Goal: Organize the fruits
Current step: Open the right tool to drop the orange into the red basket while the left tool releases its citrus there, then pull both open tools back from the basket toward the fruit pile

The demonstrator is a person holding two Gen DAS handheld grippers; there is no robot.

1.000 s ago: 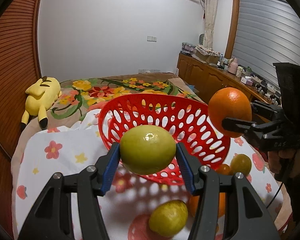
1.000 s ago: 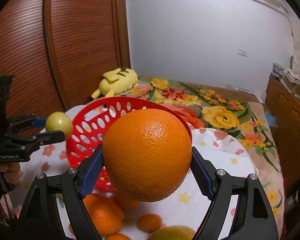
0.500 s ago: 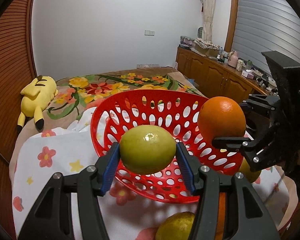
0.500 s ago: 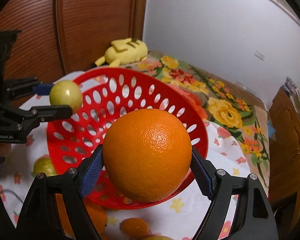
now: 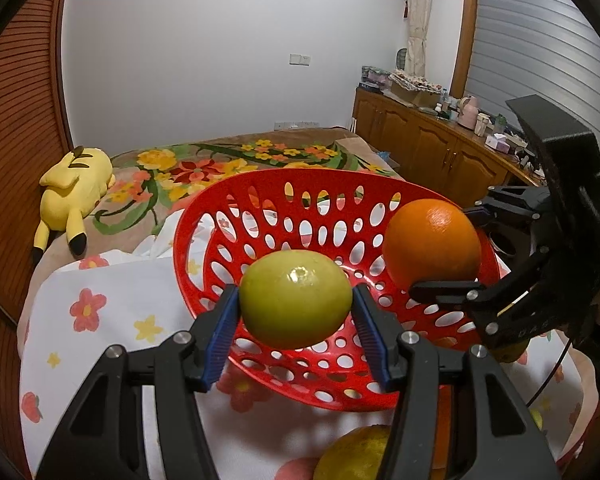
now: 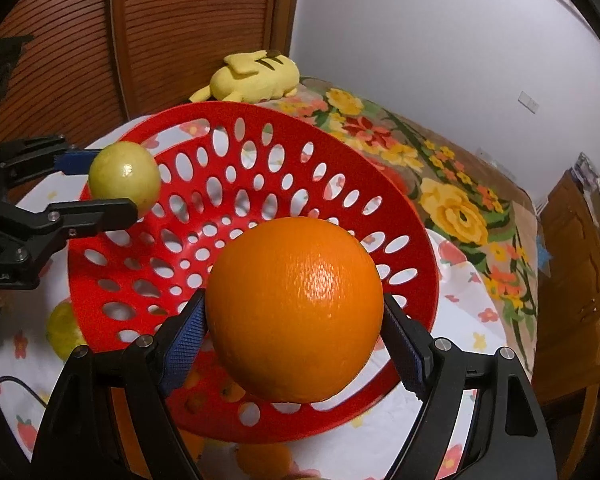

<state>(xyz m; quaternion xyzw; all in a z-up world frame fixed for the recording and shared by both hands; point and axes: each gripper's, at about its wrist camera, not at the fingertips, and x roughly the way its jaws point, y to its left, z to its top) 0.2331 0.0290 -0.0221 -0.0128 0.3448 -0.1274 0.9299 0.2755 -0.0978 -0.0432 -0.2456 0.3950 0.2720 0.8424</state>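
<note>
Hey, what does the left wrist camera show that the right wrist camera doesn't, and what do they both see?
Only the left wrist view shows the wooden sideboard with clutter on top, the slatted window shutter, and a yellow-green fruit lying on the cloth below the gripper. Only the right wrist view shows the wooden louvered doors and small oranges under the basket's near edge. Both show the red basket, the Pikachu plush, the floral blanket, the left gripper shut on the green lemon, and the right gripper shut on the orange.
</note>
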